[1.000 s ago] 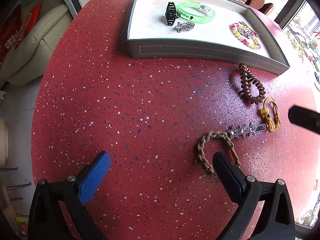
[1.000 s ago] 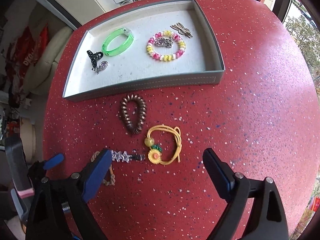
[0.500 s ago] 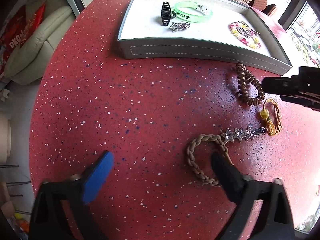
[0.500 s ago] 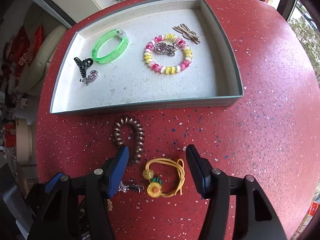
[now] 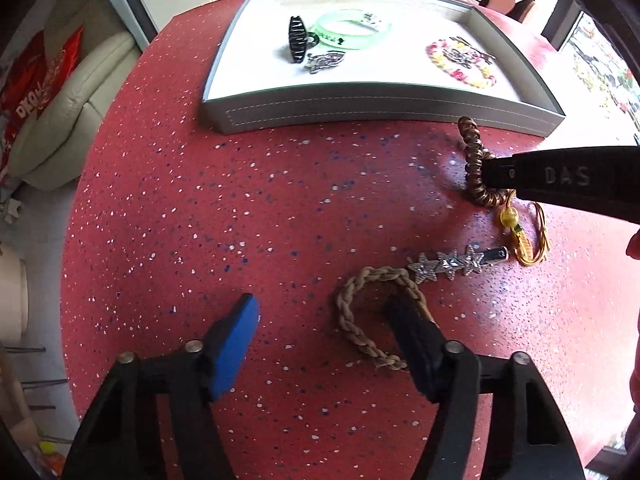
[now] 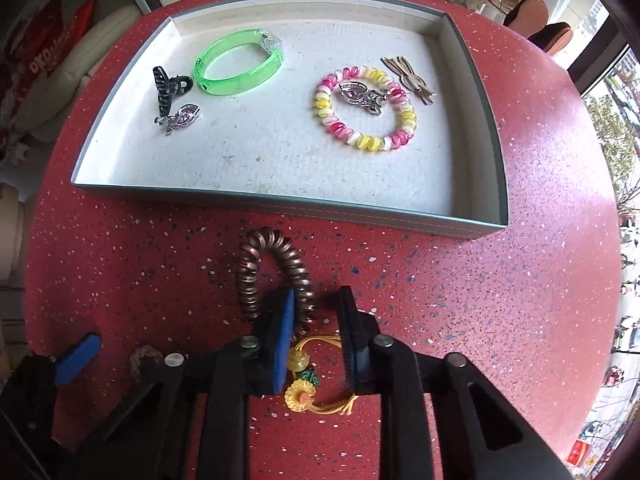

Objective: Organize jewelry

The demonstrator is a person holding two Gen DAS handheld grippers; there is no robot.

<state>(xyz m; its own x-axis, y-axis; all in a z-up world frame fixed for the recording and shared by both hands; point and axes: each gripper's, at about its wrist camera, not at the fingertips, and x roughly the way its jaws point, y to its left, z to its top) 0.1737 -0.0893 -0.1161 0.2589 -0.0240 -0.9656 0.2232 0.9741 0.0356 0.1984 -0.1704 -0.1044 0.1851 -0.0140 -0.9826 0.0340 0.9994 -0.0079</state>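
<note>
The right tool [image 6: 314, 334] has just been closing to a narrow gap around the yellow cord hair tie [image 6: 320, 376], a loop with a sunflower charm and an amber bead, lying on the red speckled tabletop [image 6: 480, 320] just near of the brown spiral hair tie [image 6: 272, 276]. The left tool [image 5: 324, 328], jaws wide but just narrowing, straddles one side of the tan braided bracelet [image 5: 360, 312].

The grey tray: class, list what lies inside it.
Inside the grey tray: green bangle, black claw clip, two silver brooches, one lying on the pink-and-yellow bead bracelet, and a tan bow clip. Nothing looks hidden.
</note>
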